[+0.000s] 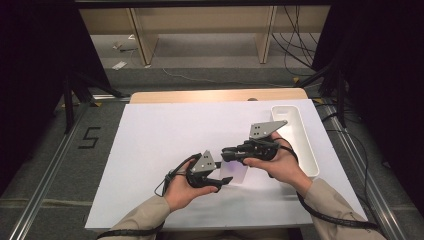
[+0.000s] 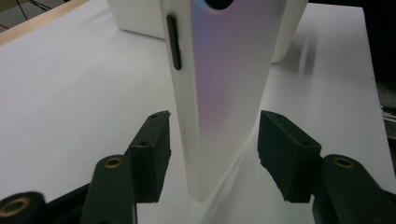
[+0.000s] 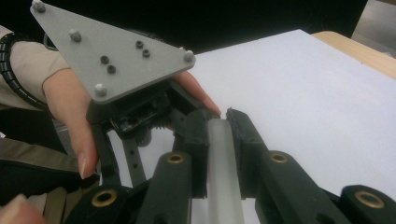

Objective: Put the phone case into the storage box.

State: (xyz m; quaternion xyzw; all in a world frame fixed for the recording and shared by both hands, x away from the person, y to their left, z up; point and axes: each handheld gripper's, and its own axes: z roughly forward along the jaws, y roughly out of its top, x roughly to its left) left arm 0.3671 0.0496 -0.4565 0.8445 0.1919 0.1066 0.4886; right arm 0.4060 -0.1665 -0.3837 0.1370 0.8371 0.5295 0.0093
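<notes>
Right gripper clamps a translucent phone case by its edge, holding it above the white sheet. Left gripper jaws half-open around the case's lower end, pads not touching. White tray sits just right of the hands.

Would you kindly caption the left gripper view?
Open left hand-held gripper straddles a translucent phone case without touching.

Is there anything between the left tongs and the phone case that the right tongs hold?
Nothing visible. The phone case already hangs between the left tongs, a bare gap on each side. The right tongs clamp its edge.
</notes>
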